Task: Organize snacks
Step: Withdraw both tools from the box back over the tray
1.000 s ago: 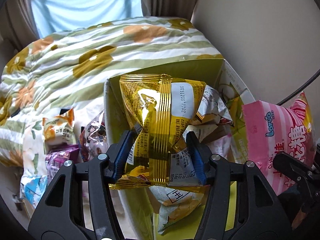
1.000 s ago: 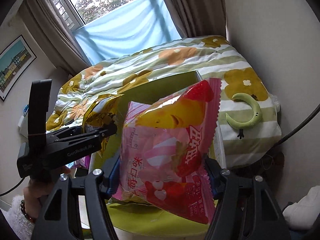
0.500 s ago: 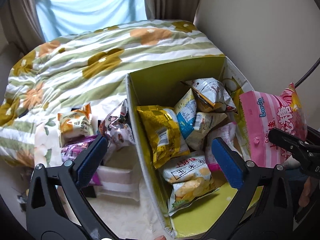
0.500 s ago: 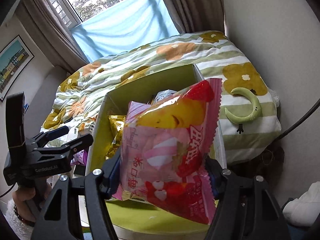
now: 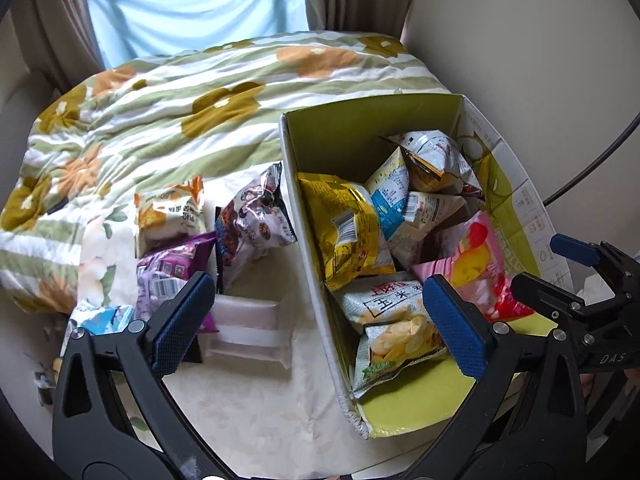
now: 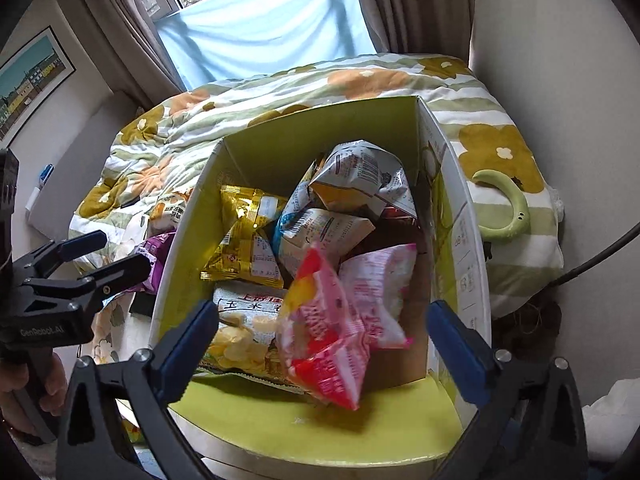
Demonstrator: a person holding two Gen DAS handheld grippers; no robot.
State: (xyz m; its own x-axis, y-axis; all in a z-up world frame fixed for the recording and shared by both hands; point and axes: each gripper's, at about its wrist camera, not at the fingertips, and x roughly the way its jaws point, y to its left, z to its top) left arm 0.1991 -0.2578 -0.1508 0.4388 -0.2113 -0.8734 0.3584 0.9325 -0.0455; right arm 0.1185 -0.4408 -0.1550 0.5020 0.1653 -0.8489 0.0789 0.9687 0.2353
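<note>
A green-lined cardboard box (image 5: 352, 136) (image 6: 304, 136) holds several snack bags. The gold bag (image 5: 348, 232) (image 6: 248, 240) lies inside at the left. The pink bag (image 6: 336, 320) (image 5: 476, 264) is blurred just above the other bags in the box, free of any gripper. My left gripper (image 5: 316, 328) is open and empty, above the box's left wall. My right gripper (image 6: 324, 348) is open and empty above the box's near end; it also shows in the left wrist view (image 5: 560, 264). More bags lie left of the box: an orange one (image 5: 168, 212), a purple one (image 5: 172, 272), a silver-dark one (image 5: 252, 220).
The box stands on a white cloth (image 5: 256, 400) in front of a bed with a green-striped floral quilt (image 5: 160, 100). A clear plastic tray (image 5: 248, 328) lies near the loose bags. A green curved neck fan (image 6: 508, 208) rests on the quilt right of the box. A wall is close on the right.
The left gripper opened and let the gold bag fall into the box. The right gripper then opened and released the pink bag, which is now dropping into the box.
</note>
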